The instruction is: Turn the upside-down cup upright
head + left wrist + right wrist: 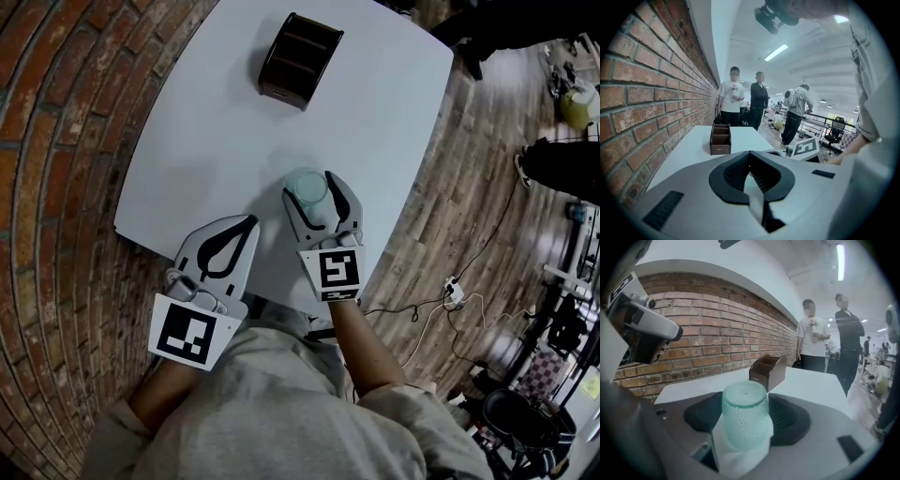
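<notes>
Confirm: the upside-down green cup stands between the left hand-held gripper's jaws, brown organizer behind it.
Wrong side: the upside-down green cup stands between the jaws of the right hand-held gripper, as the right gripper view shows; brown organizer behind it.

Open office or lab, brick wall (656,93), strip light (776,52), desk chair (834,127)

cup (306,187) between right gripper (309,185) fingers (341,202)

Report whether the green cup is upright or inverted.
Upside down: the green cup stands with its closed base up and its rim down on the white table.
</notes>
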Demonstrator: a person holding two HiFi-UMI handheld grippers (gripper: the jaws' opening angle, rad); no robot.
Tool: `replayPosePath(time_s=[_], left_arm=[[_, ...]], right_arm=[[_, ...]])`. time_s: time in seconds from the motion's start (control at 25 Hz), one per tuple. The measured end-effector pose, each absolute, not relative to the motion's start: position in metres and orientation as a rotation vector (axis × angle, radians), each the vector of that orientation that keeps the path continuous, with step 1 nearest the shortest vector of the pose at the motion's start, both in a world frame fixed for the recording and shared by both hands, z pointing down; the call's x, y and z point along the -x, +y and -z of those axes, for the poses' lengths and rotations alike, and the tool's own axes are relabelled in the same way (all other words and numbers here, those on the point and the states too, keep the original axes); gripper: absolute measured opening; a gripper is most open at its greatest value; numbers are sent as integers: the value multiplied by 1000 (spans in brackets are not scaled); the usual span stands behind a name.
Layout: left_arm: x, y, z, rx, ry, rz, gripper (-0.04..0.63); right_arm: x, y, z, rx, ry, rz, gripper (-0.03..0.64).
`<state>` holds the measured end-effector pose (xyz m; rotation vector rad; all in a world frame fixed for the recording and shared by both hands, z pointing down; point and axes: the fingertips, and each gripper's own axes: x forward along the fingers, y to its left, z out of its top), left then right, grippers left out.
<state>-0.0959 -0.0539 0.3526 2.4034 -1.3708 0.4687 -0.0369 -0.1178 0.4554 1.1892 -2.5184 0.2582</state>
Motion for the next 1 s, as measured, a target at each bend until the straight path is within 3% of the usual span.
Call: replayPosePath(time_s=[0.6,1.0], left_arm=[[92,-48,-346,-2419,-1383,-460,9],[89,-45,-343,-2423,-1386,-461,9]], right_arm=[[31,-113,-427,-1259,-2678,-584,305],[33,-107,-424,-1223,-2745,-1019,307]])
